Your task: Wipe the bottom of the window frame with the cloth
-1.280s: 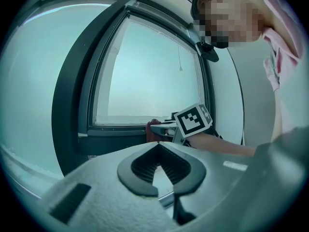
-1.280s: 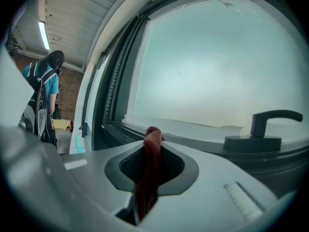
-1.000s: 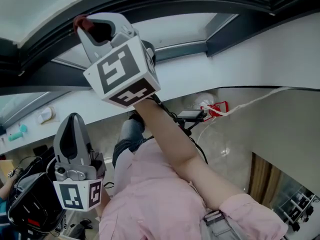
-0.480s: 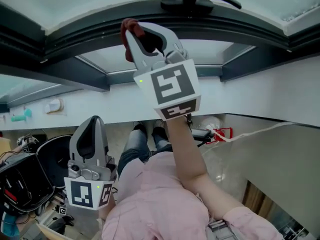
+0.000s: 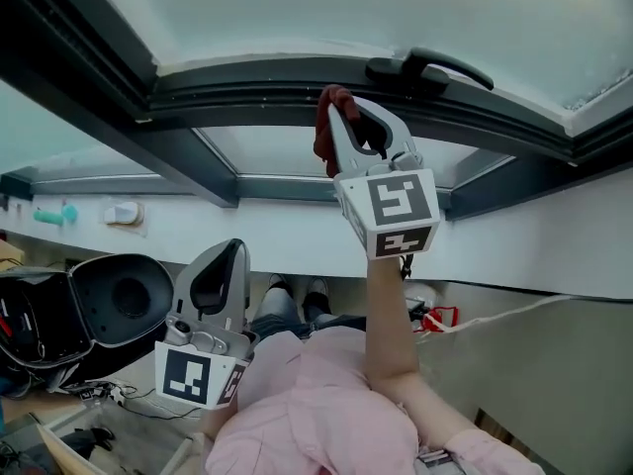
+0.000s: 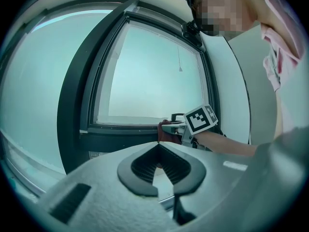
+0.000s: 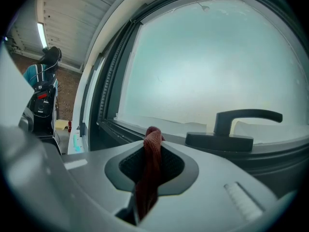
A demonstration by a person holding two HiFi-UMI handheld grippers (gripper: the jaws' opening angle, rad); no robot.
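A dark red cloth (image 5: pixel 327 132) sits just above the centre of the head view, bunched up against the dark grey bottom rail of the window frame (image 5: pixel 247 79), just left of the black window handle (image 5: pixel 427 65). The right gripper (image 5: pixel 338 112) has its jaws clamped on the cloth, and in the right gripper view the fabric runs as a folded strip between the two pads, its top poking out past the tips. The person's bare right forearm (image 5: pixel 388 315) reaches up from the lower centre of the head view to that gripper. The left gripper (image 5: pixel 229 250) is held low and left of centre, well apart from the frame, with its jaws closed together and nothing between them. Frosted pale glass (image 5: pixel 326 8) fills the top of the head view. A white sill (image 5: pixel 267 226) crosses the middle, and the person's pink shirt (image 5: pixel 316 414) fills the bottom centre. A small teal object (image 5: pixel 54 215) lies on the sill at the far left.
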